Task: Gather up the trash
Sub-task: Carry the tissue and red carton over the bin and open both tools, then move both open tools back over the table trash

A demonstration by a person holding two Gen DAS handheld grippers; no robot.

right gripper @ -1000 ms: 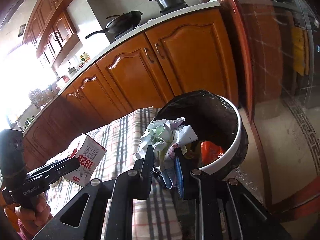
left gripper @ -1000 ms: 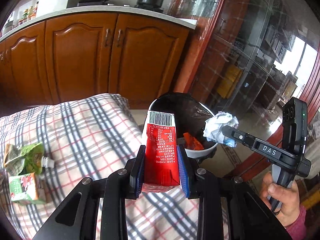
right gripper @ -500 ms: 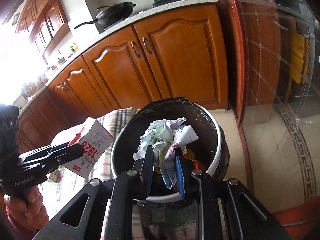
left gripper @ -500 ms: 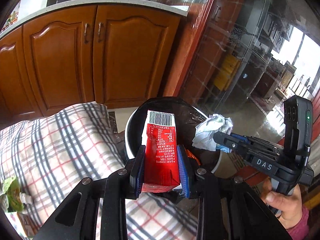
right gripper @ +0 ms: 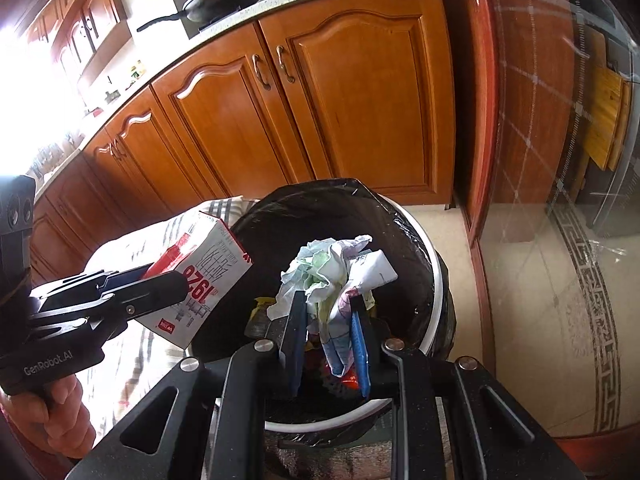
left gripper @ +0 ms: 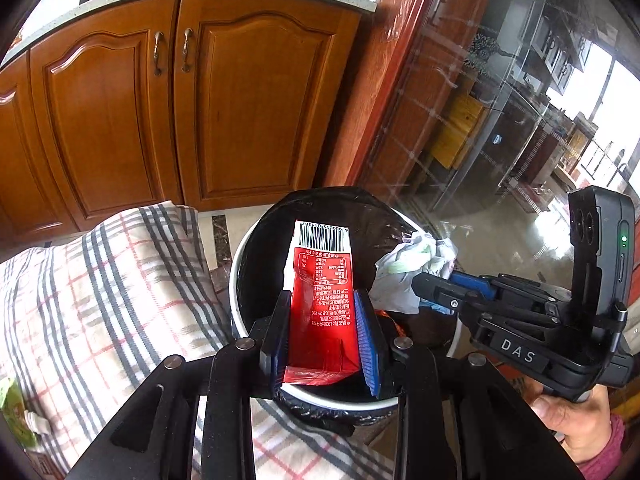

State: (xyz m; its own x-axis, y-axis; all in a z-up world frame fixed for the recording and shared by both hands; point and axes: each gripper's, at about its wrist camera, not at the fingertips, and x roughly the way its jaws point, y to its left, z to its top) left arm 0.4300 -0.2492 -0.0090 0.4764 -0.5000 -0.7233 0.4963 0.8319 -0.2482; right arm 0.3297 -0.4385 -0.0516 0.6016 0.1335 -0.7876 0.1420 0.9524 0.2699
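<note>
Red carton point(left gripper: 322, 308) at lower centre of the left wrist view, pinched upright between the blue pads of the left gripper point(left gripper: 323, 336), poised directly above the open mouth of the black-lined bin point(left gripper: 240, 264), probably so that a simple release drops it inside. Crumpled paper wad point(right gripper: 336, 276) at centre of the right wrist view, clamped narrowly in the right gripper point(right gripper: 328, 344), likewise held over the bin's opening, just beside the carton but apart from it. Two pieces of trash in hand, one per gripper; one bin, with orange and yellow scraps already visible at its bottom. Plaid cloth point(left gripper: 100, 280) covering the surface at left of the frame, touching or nearly touching the bin's rim, presumably where the litter lay; one green crumpled pack point(left gripper: 16, 420) at the lower left edge, not yet collected. Wooden cabinet doors point(left gripper: 180, 92) filling the upper half, two handles side by side there.
</note>
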